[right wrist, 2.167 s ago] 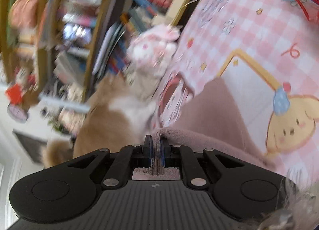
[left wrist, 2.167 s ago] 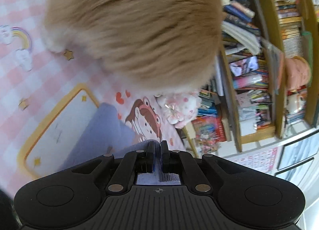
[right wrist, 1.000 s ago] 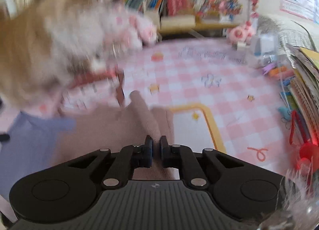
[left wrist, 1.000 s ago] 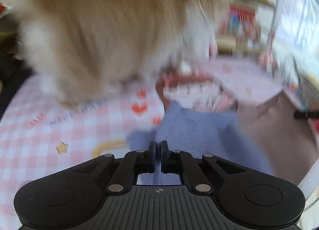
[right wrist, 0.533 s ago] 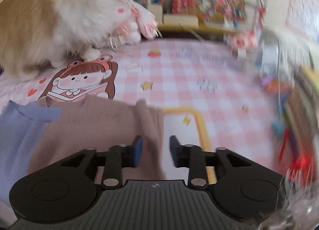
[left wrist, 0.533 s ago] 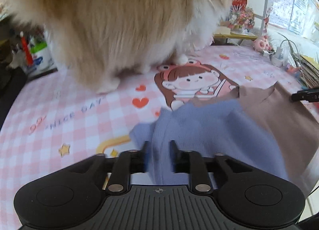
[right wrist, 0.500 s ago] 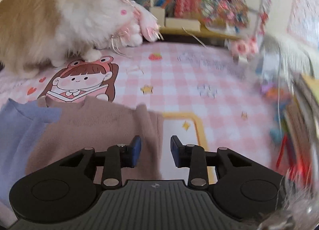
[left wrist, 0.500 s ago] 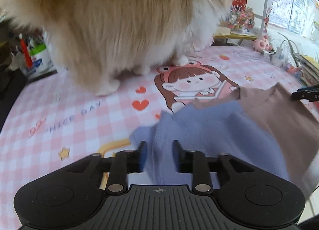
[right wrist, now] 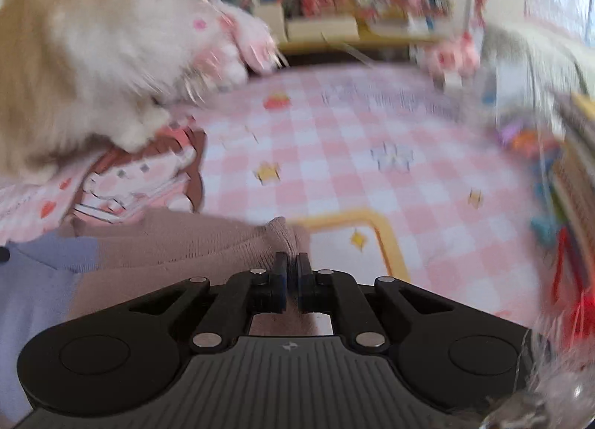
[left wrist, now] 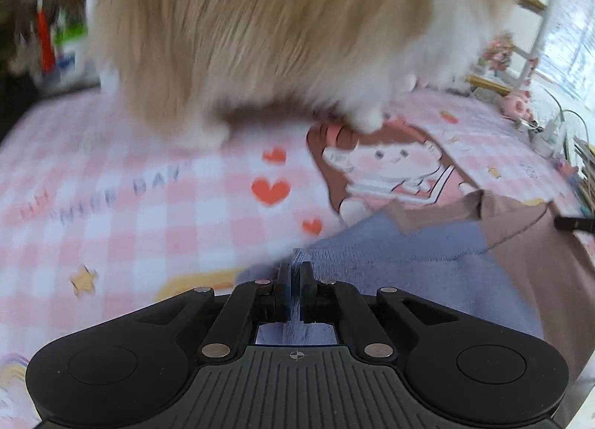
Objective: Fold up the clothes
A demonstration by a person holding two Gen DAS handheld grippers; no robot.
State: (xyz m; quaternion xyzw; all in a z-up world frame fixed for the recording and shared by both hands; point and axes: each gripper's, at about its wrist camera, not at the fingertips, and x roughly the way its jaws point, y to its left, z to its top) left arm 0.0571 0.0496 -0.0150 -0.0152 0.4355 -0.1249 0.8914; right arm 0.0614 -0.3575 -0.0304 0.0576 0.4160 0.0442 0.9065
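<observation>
Where fur blurs, cat (left wrist: 260, 31) head unseen

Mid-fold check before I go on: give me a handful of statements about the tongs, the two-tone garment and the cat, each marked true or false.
1. The left tongs are shut on the blue part of the two-tone garment. True.
2. The right tongs stand wide open above the cloth. False: they are shut on the brown part.
3. The cat stands on the pink checked mat beyond the garment. True.
4. The cat lies on top of the garment. False: its paw rests on the cartoon girl print, clear of the cloth.
5. The garment is a single colour. False: blue and brown halves meet.
</observation>
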